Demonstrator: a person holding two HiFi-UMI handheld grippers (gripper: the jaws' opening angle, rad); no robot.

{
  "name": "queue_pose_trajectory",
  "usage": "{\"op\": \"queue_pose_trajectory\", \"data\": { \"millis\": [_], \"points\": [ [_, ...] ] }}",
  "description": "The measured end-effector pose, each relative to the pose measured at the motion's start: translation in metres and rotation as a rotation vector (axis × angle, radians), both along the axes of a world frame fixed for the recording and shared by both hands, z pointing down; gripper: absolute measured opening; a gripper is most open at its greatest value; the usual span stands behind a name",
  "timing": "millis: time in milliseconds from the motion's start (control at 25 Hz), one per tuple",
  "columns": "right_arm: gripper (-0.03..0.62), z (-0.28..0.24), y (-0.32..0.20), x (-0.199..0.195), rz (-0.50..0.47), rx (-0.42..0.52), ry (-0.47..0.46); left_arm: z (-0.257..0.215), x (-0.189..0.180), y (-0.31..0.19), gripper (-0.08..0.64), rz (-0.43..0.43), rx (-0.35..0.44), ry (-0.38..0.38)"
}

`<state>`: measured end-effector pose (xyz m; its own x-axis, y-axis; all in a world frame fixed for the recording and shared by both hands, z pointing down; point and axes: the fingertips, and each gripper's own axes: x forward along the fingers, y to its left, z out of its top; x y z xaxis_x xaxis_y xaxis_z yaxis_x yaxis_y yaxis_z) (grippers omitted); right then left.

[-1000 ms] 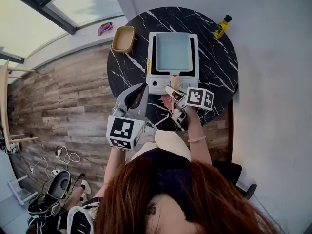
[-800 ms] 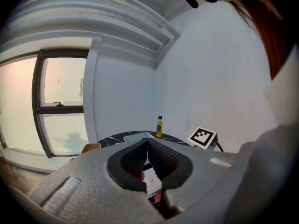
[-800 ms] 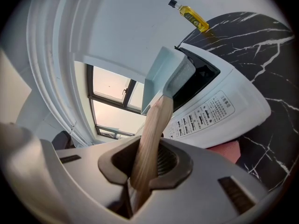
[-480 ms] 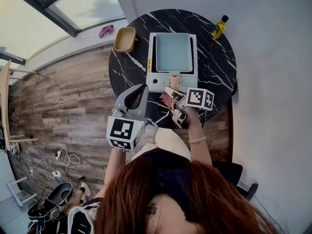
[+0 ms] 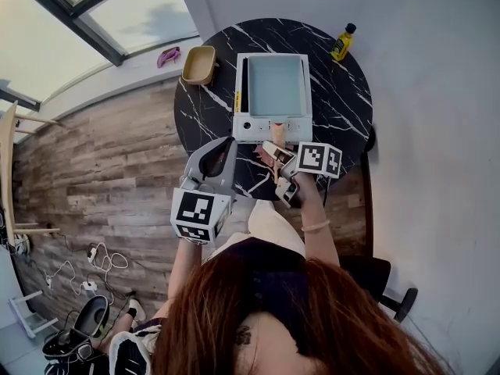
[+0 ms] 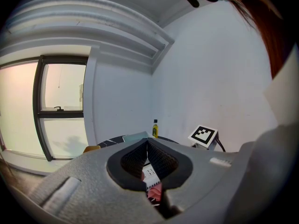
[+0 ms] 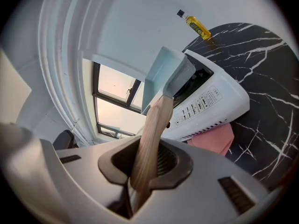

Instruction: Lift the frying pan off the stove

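A light-blue square frying pan lies over the white tabletop stove on the round black marble table. Its wooden handle points toward me. My right gripper is shut on that handle. In the right gripper view the handle runs up from between the jaws of the right gripper to the pan above the stove. I cannot tell whether the pan touches the burner. My left gripper hovers at the table's near-left edge, shut and holding nothing.
A pink cloth lies on the table just in front of the stove. A yellow oil bottle stands at the far right of the table and a tan dish at the far left. A white wall rises behind the table.
The head view has drifted a little, so the table sits slightly higher in it. Both grippers keep their places, and the right one stays closed on the handle.
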<state>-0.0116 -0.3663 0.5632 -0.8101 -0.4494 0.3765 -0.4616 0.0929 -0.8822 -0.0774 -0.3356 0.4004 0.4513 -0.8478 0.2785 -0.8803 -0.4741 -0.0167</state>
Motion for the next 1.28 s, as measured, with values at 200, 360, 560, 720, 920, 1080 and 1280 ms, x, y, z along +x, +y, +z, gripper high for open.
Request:
{"op": "queue_pose_trajectory", "data": {
  "millis": [200,360,560,720,920,1080,1280],
  "points": [
    [0.072,-0.004,0.007,-0.003,-0.007,0.008,0.004,-0.001,-0.003,0.006,0.012,-0.001,0.008,0.005],
    [0.072,-0.003,0.014,-0.006,-0.008,0.008,0.002,0.0,-0.005,0.011,0.012,0.0,0.019,0.011],
    [0.072,-0.017,0.035,-0.008,-0.002,0.025,0.005,-0.011,-0.008,0.031,0.012,0.007,0.041,0.018],
    [0.072,-0.017,0.04,-0.008,-0.001,0.029,0.005,-0.009,-0.008,0.035,0.012,0.014,0.049,0.022],
    [0.072,-0.035,0.068,-0.008,0.012,0.047,0.009,-0.026,-0.009,0.064,0.012,0.03,0.07,0.029],
    [0.072,-0.041,0.078,-0.007,0.021,0.064,0.015,-0.028,-0.009,0.075,0.012,0.044,0.084,0.034],
    [0.072,-0.05,0.093,-0.008,0.03,0.081,0.029,-0.032,-0.011,0.089,0.012,0.055,0.096,0.043]
  ]
}}
